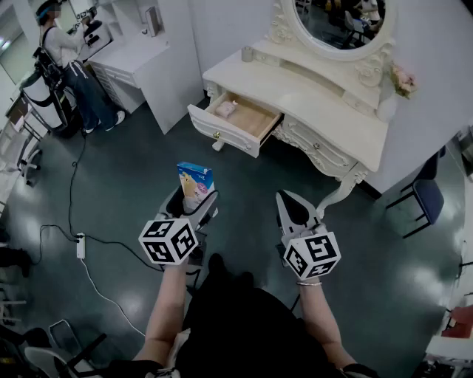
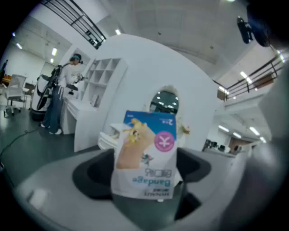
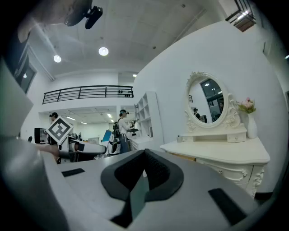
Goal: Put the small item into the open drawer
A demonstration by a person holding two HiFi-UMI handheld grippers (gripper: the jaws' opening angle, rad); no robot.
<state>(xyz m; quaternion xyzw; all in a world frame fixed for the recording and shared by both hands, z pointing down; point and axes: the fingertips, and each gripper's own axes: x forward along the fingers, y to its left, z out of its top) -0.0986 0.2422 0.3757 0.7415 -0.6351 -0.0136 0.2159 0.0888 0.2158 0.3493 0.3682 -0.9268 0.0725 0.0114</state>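
A small blue-and-white box (image 1: 195, 183) stands upright between the jaws of my left gripper (image 1: 196, 204), which is shut on its lower part and holds it off the floor. In the left gripper view the box (image 2: 146, 153) fills the middle and hides most of what lies beyond. My right gripper (image 1: 293, 204) is beside it, shut, with nothing in it; its jaws meet at the tips (image 3: 144, 155). Ahead stands a white dressing table (image 1: 325, 100) with its left drawer (image 1: 222, 131) pulled open. A pink item (image 1: 226, 109) lies inside the drawer.
An oval mirror (image 1: 336, 22) tops the dressing table. A person (image 1: 70, 63) stands at a white desk (image 1: 140, 55) at far left. A cable (image 1: 72, 199) and power strip (image 1: 80, 245) lie on the dark floor. A blue chair (image 1: 427, 196) is at right.
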